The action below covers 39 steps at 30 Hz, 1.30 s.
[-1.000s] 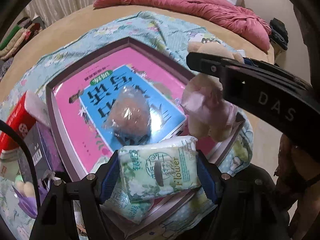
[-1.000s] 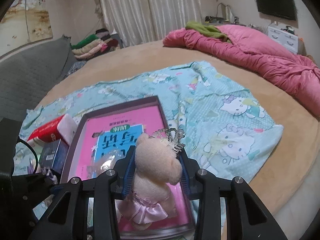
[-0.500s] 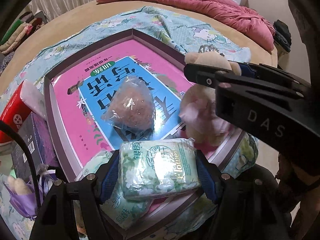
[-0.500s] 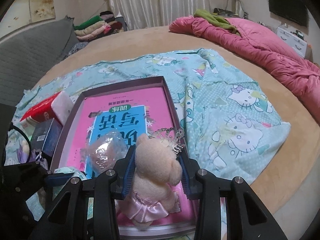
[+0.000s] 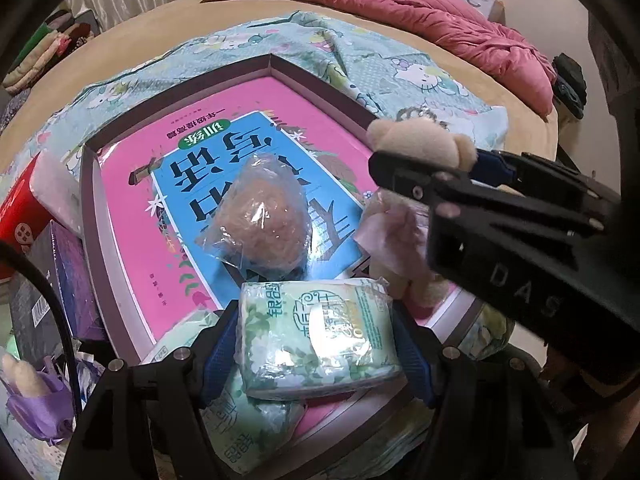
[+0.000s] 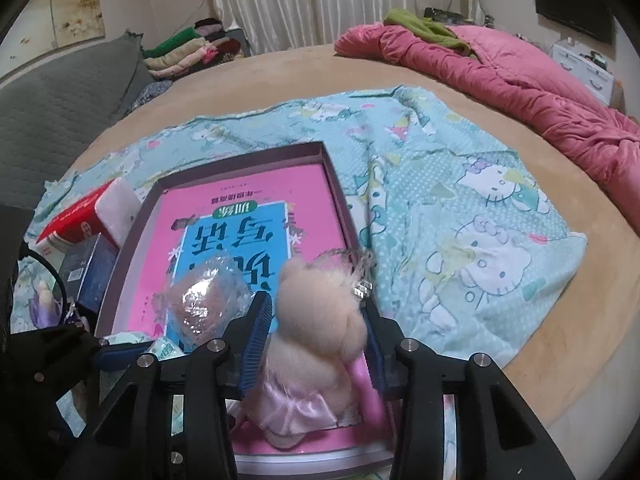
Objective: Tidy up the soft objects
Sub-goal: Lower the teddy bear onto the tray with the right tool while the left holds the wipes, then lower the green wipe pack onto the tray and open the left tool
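Note:
My left gripper (image 5: 316,334) is shut on a green flowered tissue pack (image 5: 320,344), held over the near edge of the purple tray (image 5: 320,76). A second similar pack (image 5: 248,436) lies beneath it. A clear bag with a brownish soft lump (image 5: 260,216) rests on the pink and blue book inside the tray. My right gripper (image 6: 316,336) is opening around the head of a cream teddy bear (image 6: 316,320) in a pink dress. The bear stands in the tray's near right corner. A thin gap shows beside the left pad (image 6: 256,336).
Left of the tray lie a red tissue box (image 5: 16,216), a dark purple box (image 5: 68,280) and a purple plush toy (image 5: 32,396). A Hello Kitty sheet (image 6: 480,208) covers the tan bed. A pink quilt (image 6: 520,80) lies at the back right.
The right gripper's pads, tight on the bear's head before, have spread a little. The bear has sunk slightly toward the tray. The left gripper keeps its hold on the pack.

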Tool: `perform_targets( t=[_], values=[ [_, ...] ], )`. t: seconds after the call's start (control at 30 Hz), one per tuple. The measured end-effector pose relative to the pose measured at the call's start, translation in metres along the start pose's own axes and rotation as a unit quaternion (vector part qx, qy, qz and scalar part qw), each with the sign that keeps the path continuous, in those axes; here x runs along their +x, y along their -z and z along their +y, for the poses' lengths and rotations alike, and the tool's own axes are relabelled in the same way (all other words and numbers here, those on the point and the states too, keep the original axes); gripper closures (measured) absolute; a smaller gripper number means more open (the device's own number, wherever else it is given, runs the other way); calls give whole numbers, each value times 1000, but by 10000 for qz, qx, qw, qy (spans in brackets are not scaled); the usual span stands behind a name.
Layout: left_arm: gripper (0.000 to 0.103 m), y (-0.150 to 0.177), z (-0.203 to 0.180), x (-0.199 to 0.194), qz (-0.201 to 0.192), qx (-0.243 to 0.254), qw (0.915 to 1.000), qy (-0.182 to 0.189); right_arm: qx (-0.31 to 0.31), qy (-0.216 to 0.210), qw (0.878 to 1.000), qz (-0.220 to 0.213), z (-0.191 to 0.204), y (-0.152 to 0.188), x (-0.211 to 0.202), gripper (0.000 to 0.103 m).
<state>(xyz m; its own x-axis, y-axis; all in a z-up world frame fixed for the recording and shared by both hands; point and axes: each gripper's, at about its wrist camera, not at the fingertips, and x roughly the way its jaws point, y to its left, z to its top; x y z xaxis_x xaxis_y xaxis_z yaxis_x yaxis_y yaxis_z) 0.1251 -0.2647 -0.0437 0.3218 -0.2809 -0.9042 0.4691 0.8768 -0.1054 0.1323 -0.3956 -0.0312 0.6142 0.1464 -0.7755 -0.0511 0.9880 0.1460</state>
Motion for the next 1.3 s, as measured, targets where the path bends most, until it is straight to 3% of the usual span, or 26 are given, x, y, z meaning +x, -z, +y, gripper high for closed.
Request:
perform_targets(
  t=[0.13, 0.43, 0.6, 0.73, 1.03, 1.3],
  values=[
    [32, 0, 0, 0, 0, -7, 10000, 8, 26, 34, 10000, -34, 0, 0, -2, 56],
    [32, -1, 1, 0, 25, -96, 9999, 83, 192, 183, 9995, -183, -7, -2, -8, 42],
    [31, -1, 2, 1, 14, -83, 9999, 94, 257, 305, 9986, -344, -10, -4, -14, 40],
    [29, -1, 2, 0, 30, -73, 9999, 146, 453, 279, 9976, -433, -17, -5, -18, 30],
    [27, -3, 4, -11, -177, -193, 9994, 238, 693, 421, 9955, -493, -28, -5, -21, 29],
    [25, -4, 6, -20, -334, -263, 9988, 229, 747, 1005, 9911, -447, -38, -3, -23, 28]
  ],
)
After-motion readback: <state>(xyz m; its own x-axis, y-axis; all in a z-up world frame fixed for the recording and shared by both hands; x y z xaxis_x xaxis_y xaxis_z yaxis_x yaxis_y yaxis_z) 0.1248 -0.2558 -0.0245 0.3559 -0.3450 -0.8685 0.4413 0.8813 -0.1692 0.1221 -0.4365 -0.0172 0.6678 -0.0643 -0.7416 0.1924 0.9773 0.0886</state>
